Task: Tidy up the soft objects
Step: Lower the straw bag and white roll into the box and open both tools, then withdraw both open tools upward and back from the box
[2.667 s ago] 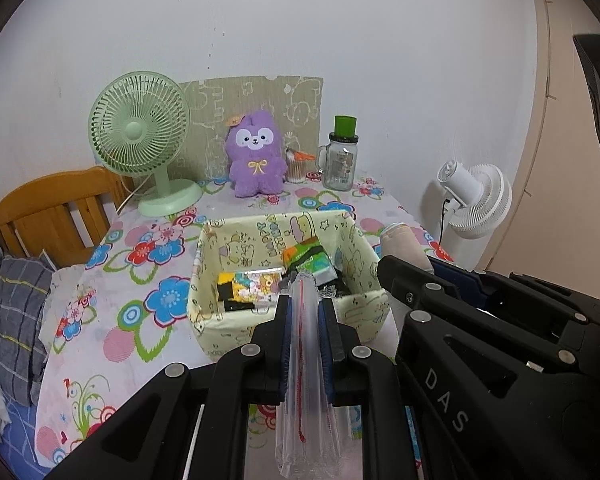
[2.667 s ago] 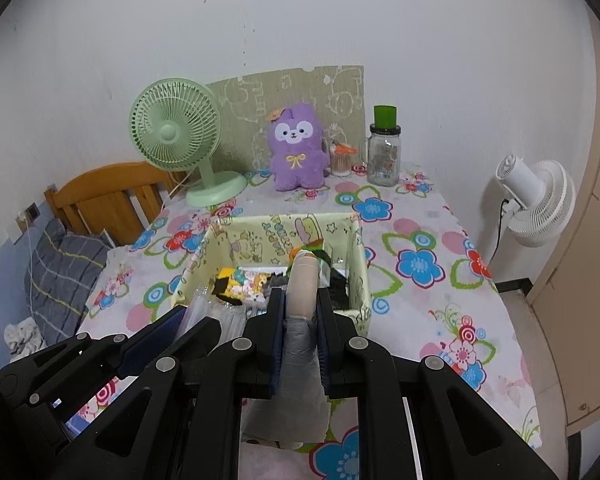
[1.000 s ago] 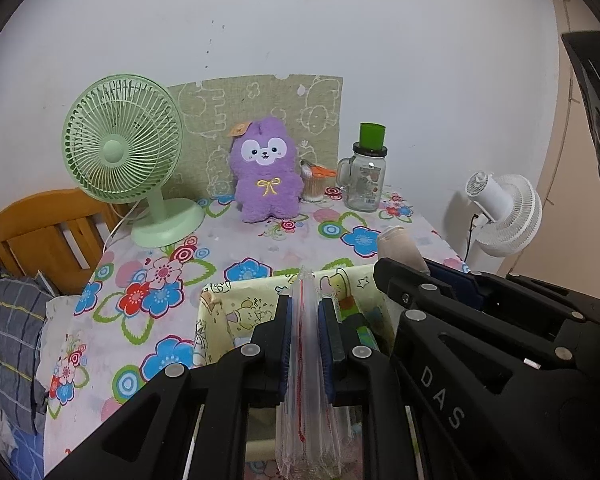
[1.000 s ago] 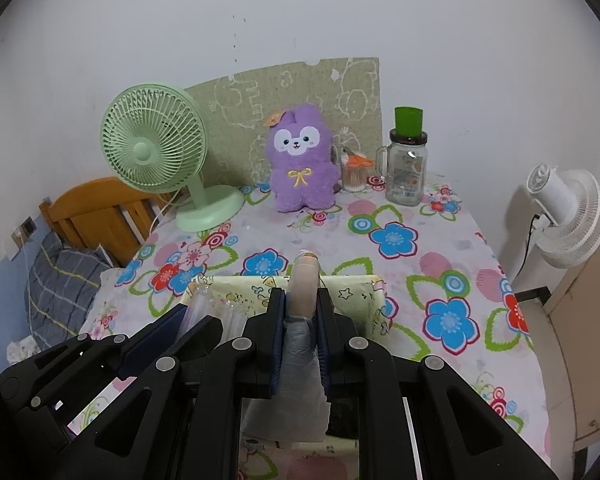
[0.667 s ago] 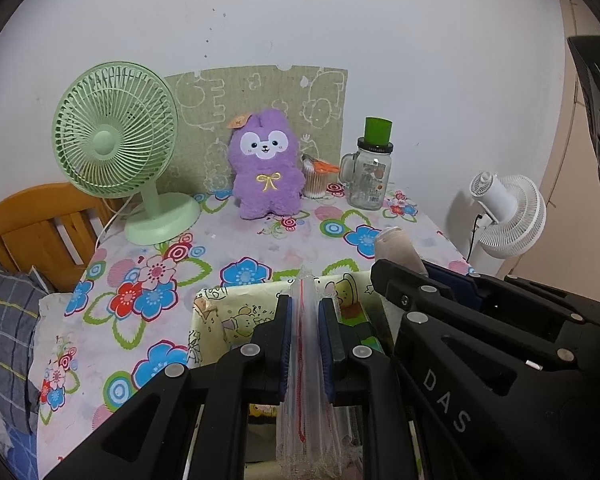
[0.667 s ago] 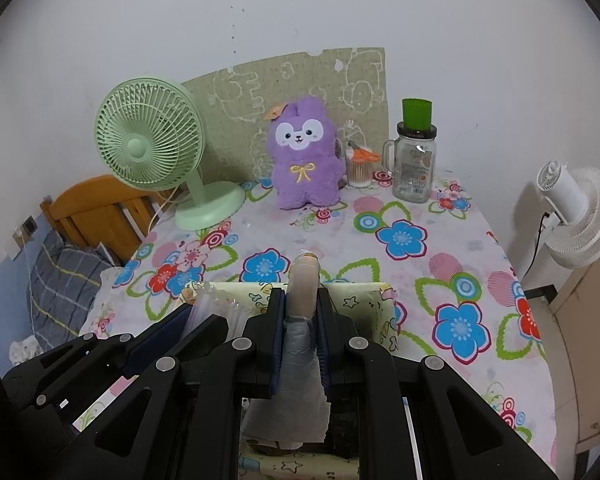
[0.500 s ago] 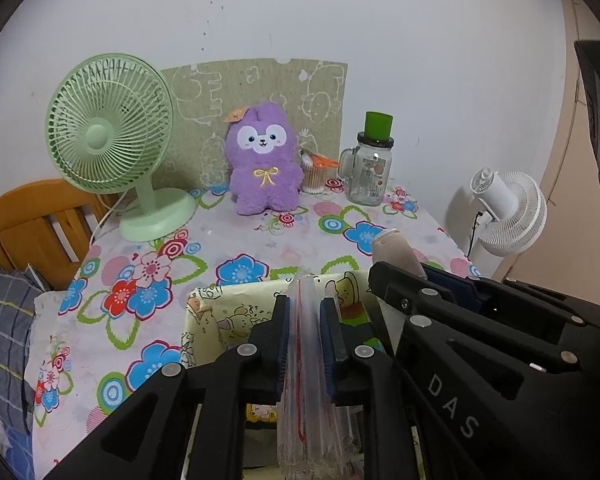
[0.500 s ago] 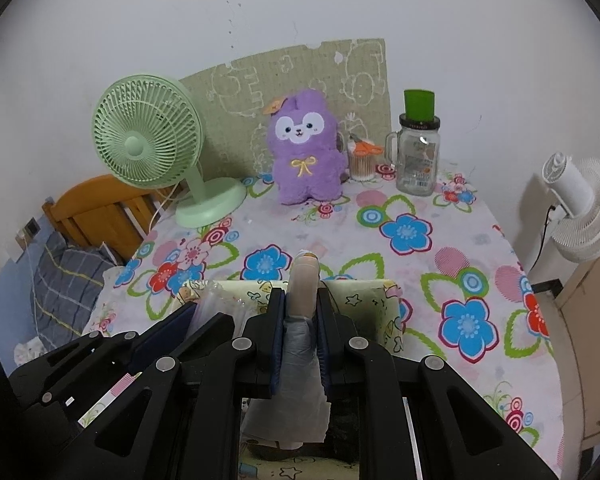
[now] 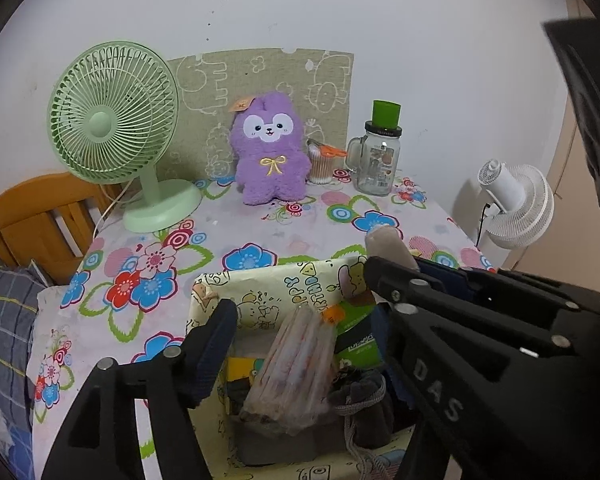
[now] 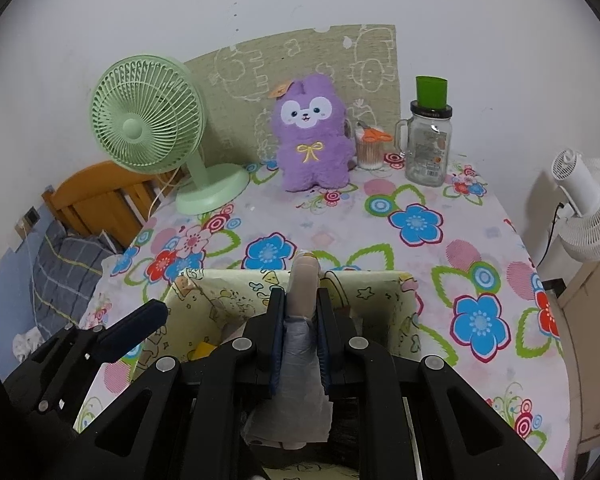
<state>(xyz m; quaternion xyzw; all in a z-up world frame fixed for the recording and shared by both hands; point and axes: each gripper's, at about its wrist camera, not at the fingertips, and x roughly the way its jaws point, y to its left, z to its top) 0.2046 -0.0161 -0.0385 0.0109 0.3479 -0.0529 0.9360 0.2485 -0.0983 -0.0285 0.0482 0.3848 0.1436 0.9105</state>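
The left tool point(image 9: 300, 316) is seen with its jaws spread wide over the yellow cartoon-print box point(image 9: 268, 286), nothing being gripped between them. A clear plastic bag point(image 9: 296, 364) with red striping is seen tilted inside the box, free of both jaws, beside a green packet point(image 9: 356, 340) at its 3 o'clock and a dark drawstring pouch point(image 9: 360, 396) at about 4 o'clock. The right tool point(image 10: 302, 312) is clamped tight on a soft beige-and-grey roll point(image 10: 305, 280) — its beige tip is pushed up past the fingertips, above the box's far rim point(image 10: 364, 276). In the left wrist view the right tool is seen at 3 o'clock, over the box's right side. Further up the flowered tabletop point(image 10: 420, 248), a purple plush toy point(image 10: 310, 136) is stood upright against a patterned board point(image 10: 240, 76); a green fan point(image 10: 148, 120) is placed at its 9 o'clock, and a small cup of cotton swabs point(image 10: 370, 148) and a glass jar with a green cap point(image 10: 430, 144) at its 3 o'clock. A white fan point(image 10: 588, 204) is seen off the tabletop's right edge.
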